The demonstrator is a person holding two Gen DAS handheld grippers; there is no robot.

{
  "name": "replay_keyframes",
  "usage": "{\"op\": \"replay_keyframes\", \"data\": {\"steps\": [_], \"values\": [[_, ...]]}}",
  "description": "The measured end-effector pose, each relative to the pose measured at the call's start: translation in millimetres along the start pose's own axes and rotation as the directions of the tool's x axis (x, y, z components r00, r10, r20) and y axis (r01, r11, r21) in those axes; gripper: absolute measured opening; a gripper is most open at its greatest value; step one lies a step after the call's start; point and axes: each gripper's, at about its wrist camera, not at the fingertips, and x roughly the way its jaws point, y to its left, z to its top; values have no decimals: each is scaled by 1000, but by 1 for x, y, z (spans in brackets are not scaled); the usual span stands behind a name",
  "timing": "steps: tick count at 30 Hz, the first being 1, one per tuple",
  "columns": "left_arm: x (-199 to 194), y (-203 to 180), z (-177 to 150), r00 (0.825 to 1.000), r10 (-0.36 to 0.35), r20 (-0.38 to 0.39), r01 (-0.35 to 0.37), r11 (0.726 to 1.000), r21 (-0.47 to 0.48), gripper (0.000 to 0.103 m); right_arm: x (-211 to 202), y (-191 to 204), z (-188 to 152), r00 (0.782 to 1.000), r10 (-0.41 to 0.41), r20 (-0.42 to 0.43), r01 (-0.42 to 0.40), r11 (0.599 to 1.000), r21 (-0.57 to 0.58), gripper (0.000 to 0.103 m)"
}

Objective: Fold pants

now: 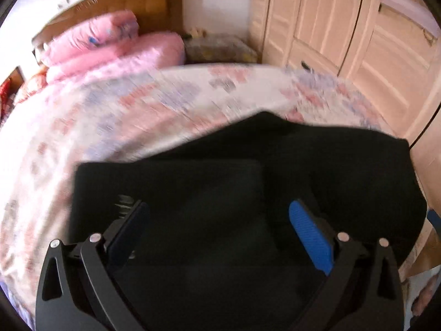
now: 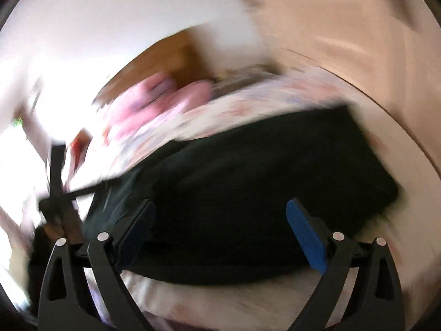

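The black pants lie folded into a compact stack on the floral bedspread, near the bed's right edge. My left gripper is open just above the pants, its blue pads spread wide with nothing between them. In the blurred right wrist view the same black pants lie ahead on the bedspread. My right gripper is open and empty over the near edge of the stack. The other gripper's black frame shows at the left of that view.
Pink folded quilts and a pillow sit at the head of the bed against a wooden headboard. A light wooden wardrobe stands to the right of the bed. A small padded stool sits between them.
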Motion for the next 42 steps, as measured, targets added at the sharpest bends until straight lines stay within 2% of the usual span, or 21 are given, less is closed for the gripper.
{"op": "replay_keyframes", "data": {"steps": [1, 3, 5, 8, 9, 14, 17, 18, 21, 23, 27, 29, 30, 31, 33, 35, 37, 38, 40, 42], "values": [[5, -4, -3, 1000, -12, -7, 12, 1000, -1, 102, -8, -25, -2, 1000, 0, 0, 0, 997, 82, 93], [25, -13, -9, 999, 20, -34, -19, 1000, 19, 102, -14, -60, -5, 1000, 8, -25, -3, 984, 179, 93], [33, -14, -17, 1000, 15, -26, -15, 1000, 18, 102, -10, -85, -9, 998, -6, -60, 20, 974, 227, 93], [37, -9, -18, 1000, -14, -24, 14, 1000, 15, 102, 0, -99, -6, 997, -20, -77, 38, 971, 237, 93], [38, -9, -18, 1000, -16, -16, 16, 1000, 18, 102, 8, -103, -3, 995, -13, -101, 37, 970, 242, 95], [39, -8, -19, 1000, -15, -2, 15, 1000, 19, 102, 31, -102, 15, 994, 5, -112, 24, 965, 263, 99], [38, -8, -19, 1000, -21, -1, 21, 1000, 17, 102, 37, -93, 14, 987, -22, -159, 56, 976, 209, 99], [37, -8, -19, 1000, -22, 0, 22, 1000, 17, 102, 41, -83, 16, 979, -11, -204, 42, 988, 148, 99], [37, -8, -20, 1000, -19, 4, 19, 1000, 16, 102, 47, -66, 10, 964, 16, -266, 1, 998, 64, 99], [37, -8, -20, 1000, -19, 4, 19, 1000, 16, 102, 46, -63, 10, 971, 18, -239, 1, 997, 79, 99], [37, -8, -19, 1000, -22, 3, 22, 1000, 17, 102, 46, -80, 14, 995, 53, -84, -30, 967, 255, 94], [38, -8, -19, 1000, -24, 2, 24, 1000, 17, 102, 47, -79, 11, 998, 47, -51, -31, 960, 279, 93], [38, -8, -19, 1000, -25, 2, 25, 1000, 16, 102, 46, -77, 9, 999, 36, -37, -25, 962, 273, 83], [38, -8, -19, 1000, -26, 1, 26, 1000, 14, 102, 45, -78, 6, 1000, 14, -25, -7, 964, 266, 64], [36, -8, -17, 1000, -27, -12, 27, 1000, 5, 102, 39, -89, 1, 1000, 2, -1, -1, 954, 301, 38], [29, -8, -14, 999, -28, -26, 27, 999, -25, 102, 33, -105, -5, 997, 62, 35, -71, 933, 353, 33], [5, -16, -11, 998, -55, 35, 55, 998, -20, 102, 25, -107, -7, 995, 73, 66, -91, 934, 346, 30], [-5, -22, -10, 997, -52, 60, 52, 999, 9, 102, 21, -104, -6, 994, 68, 84, -92, 940, 329, 30], [-19, -46, -11, 994, -3, 105, -8, 994, 111, 102, 13, -93, -4, 990, 55, 127, -90, 954, 286, 29], [-11, -65, -16, 997, 7, 72, -20, 982, 190, 102, 7, -84, -2, 987, 47, 156, -87, 963, 256, 29]]}}
